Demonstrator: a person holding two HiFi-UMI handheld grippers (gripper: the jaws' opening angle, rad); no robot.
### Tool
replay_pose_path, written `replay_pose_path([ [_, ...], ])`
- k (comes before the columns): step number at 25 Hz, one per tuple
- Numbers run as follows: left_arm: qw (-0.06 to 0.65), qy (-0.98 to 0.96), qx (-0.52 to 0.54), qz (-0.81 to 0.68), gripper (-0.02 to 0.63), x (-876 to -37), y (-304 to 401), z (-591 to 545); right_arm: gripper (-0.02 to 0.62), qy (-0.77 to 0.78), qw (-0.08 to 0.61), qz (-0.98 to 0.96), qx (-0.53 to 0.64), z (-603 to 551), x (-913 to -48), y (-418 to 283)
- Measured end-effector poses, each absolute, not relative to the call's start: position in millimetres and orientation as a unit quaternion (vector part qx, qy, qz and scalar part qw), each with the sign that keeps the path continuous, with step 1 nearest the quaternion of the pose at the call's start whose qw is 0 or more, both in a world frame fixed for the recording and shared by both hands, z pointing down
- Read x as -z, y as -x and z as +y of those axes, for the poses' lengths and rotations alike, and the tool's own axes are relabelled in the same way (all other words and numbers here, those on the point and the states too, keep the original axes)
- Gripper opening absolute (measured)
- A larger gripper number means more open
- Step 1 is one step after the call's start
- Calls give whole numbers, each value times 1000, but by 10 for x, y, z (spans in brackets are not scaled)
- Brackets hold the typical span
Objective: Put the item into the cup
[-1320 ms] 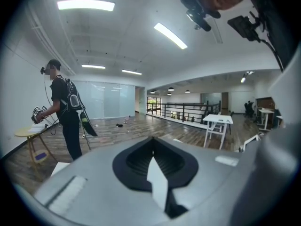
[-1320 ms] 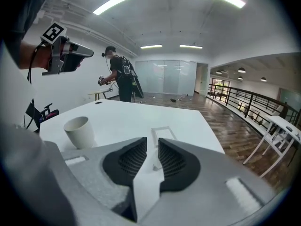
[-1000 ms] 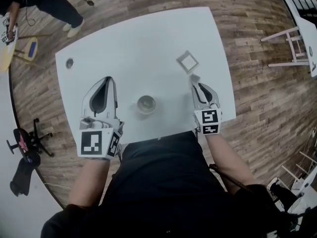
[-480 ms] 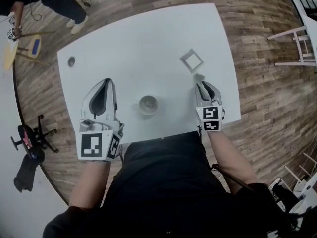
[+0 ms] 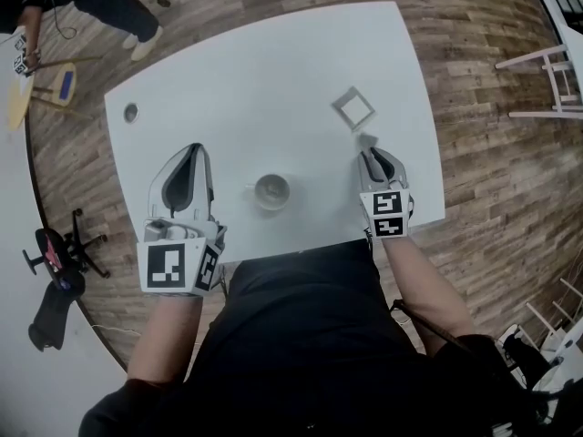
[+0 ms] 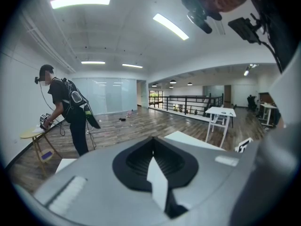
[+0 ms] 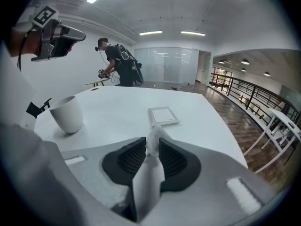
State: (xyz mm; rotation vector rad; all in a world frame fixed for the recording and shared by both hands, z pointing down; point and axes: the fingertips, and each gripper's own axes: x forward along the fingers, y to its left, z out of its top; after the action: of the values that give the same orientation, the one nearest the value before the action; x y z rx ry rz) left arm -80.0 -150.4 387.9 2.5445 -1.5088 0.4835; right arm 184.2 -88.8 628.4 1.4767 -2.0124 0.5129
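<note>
Pale item (image 7: 154,134) in right gripper (image 7: 152,140) fingers (image 7: 173,159)

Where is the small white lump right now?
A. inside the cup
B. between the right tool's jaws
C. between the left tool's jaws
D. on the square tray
B: the right gripper view shows the small white lump between the right tool's jaws, with the cup and the square tray apart from it.

My right gripper (image 5: 368,153) sank a little toward the table (image 5: 273,71), with the white wad (image 5: 366,140) pinched at its tip. At 11 o'clock, the bystander's feet (image 5: 143,37) shifted slightly away from the table edge. The head view itself nudged a bit.
</note>
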Motion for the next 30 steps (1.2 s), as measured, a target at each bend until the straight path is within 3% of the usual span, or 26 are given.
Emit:
replay_pose_path([
  [7, 69, -846, -161, -504, 6, -3836, 854, -1424, 6, -552, 296, -757, -187, -840, -6284, -1831],
  [30, 39, -841, -123, -526, 6, -3578, 1083, -1272, 5, -559, 282, -765, -150, -934, -5961, -1879],
])
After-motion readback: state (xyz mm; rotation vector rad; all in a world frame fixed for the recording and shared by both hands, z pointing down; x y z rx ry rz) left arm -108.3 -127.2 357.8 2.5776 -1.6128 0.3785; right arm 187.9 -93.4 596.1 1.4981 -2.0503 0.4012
